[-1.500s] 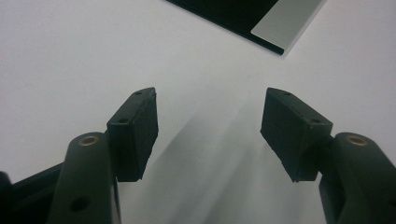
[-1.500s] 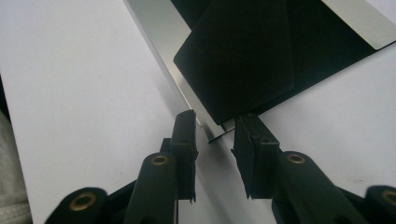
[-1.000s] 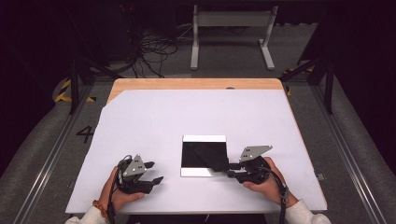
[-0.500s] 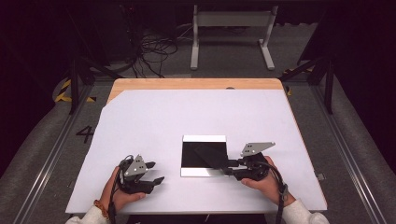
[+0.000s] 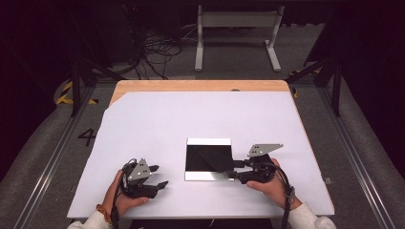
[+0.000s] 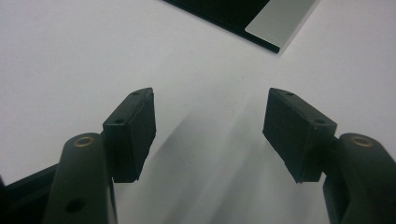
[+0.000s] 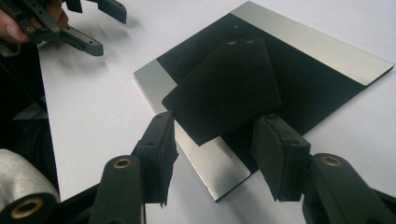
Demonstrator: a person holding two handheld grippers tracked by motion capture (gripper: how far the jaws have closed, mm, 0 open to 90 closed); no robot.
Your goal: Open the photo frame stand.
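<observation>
A flat black plate point(image 5: 195, 161) with silver strips along two edges lies on the white table near its front. On it rests a thin black sheet point(image 5: 217, 160), seen larger in the right gripper view point(image 7: 226, 88) over the plate point(image 7: 322, 51). My right gripper point(image 5: 232, 170) sits at the plate's right edge. Its jaws have just been opening, and in its own view point(image 7: 215, 135) they stand apart around the sheet's near corner without pressing it. My left gripper point(image 5: 160, 175) rests open on the table left of the plate, with nothing between its jaws point(image 6: 208, 119).
The white tabletop point(image 5: 191, 114) stretches far beyond the plate to a wooden back edge point(image 5: 200, 86). Past it on the floor lie cables point(image 5: 157, 52) and a metal stand point(image 5: 236, 28). A corner of the plate point(image 6: 275, 23) lies ahead of the left gripper.
The right gripper's jaws have spread apart at the plate's right edge. Both hands stay where they were, and the left gripper looks the same.
</observation>
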